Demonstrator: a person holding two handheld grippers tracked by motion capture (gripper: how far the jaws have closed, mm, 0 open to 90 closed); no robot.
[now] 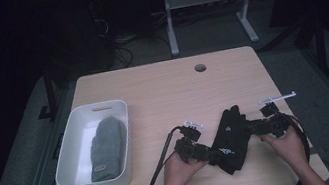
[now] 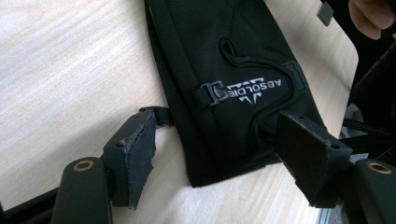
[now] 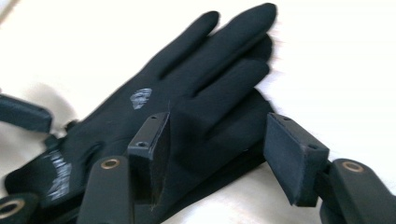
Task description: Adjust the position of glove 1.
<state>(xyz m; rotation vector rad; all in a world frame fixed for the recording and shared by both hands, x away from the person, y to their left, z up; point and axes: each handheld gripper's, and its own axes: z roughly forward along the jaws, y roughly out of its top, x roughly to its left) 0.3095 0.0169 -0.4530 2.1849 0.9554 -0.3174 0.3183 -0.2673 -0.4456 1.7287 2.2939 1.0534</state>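
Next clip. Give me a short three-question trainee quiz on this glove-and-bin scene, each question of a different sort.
1. True or false: the black glove lies inside the white bin.
2. Which end of the black glove sits between the jaws of the left tongs? A) fingertips B) cuff C) neither
3. Fill in: the item lying in the white bin is a ____ knitted glove.

Key
1. False: it lies on the wooden table, right of the bin.
2. B, the cuff; the jaws stand apart, not pressing it. The right tongs stand open over the fingers.
3. Grey.
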